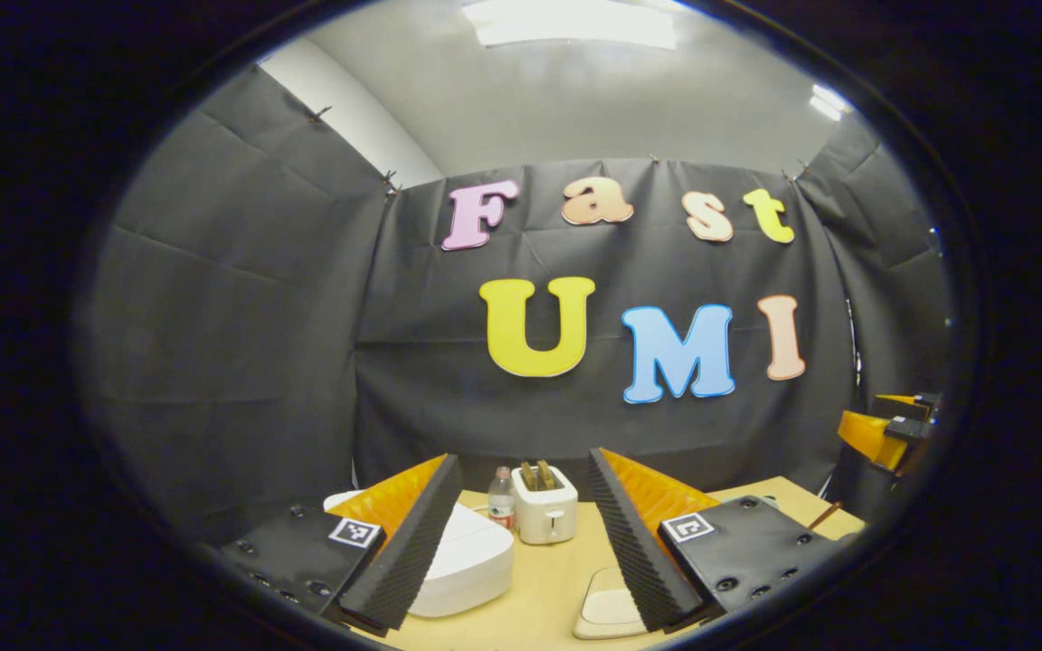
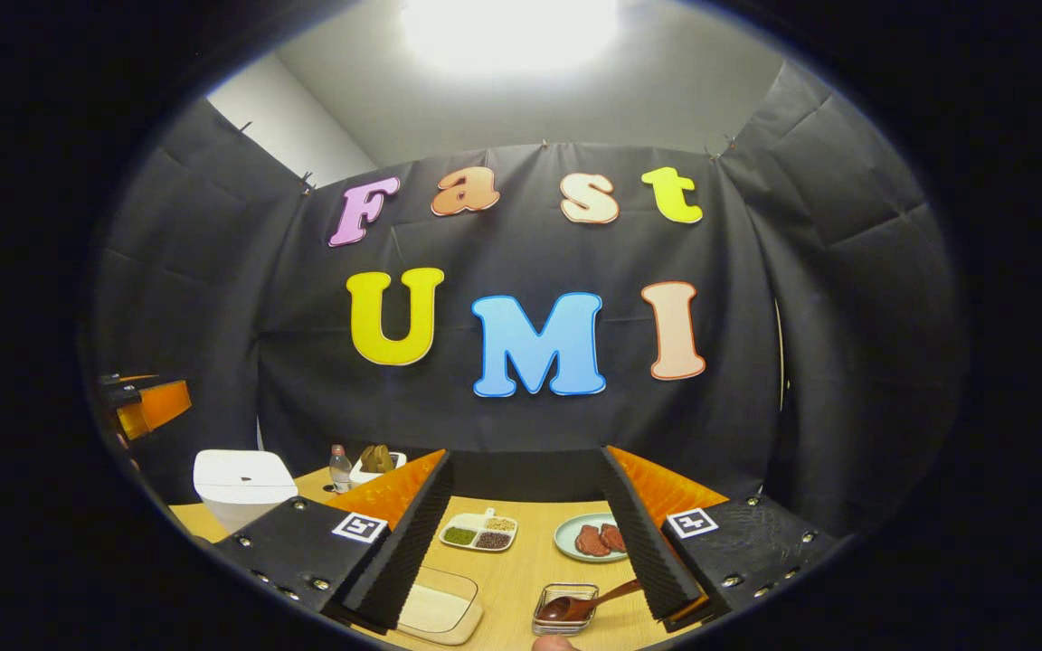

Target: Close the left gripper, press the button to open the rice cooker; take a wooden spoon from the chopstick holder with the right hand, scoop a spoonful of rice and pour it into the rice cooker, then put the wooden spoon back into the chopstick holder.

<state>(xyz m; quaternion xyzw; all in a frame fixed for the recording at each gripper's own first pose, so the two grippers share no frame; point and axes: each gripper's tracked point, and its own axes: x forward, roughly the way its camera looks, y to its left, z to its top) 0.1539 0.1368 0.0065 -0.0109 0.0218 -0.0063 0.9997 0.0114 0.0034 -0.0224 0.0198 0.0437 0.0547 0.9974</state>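
Observation:
The white rice cooker (image 1: 471,561) stands with its lid down, partly behind one finger of my open left gripper (image 1: 521,461); in the right gripper view the rice cooker (image 2: 241,484) is at the far left. A clear tub of rice (image 2: 440,608) lies low between the fingers of my open right gripper (image 2: 525,457). Beside the tub, a dark wooden spoon (image 2: 586,604) rests in a small glass holder (image 2: 564,610), its handle running behind one finger. The rice tub (image 1: 607,608) is low in the left gripper view. Each gripper shows at the edge of the other's view, the right gripper (image 1: 883,434) and the left gripper (image 2: 146,402).
A white toaster (image 1: 545,506) and a water bottle (image 1: 502,499) stand at the back of the wooden table (image 1: 557,570). A divided dish of beans (image 2: 480,532) and a plate with meat (image 2: 598,538) lie mid-table. Black cloth walls close in the booth.

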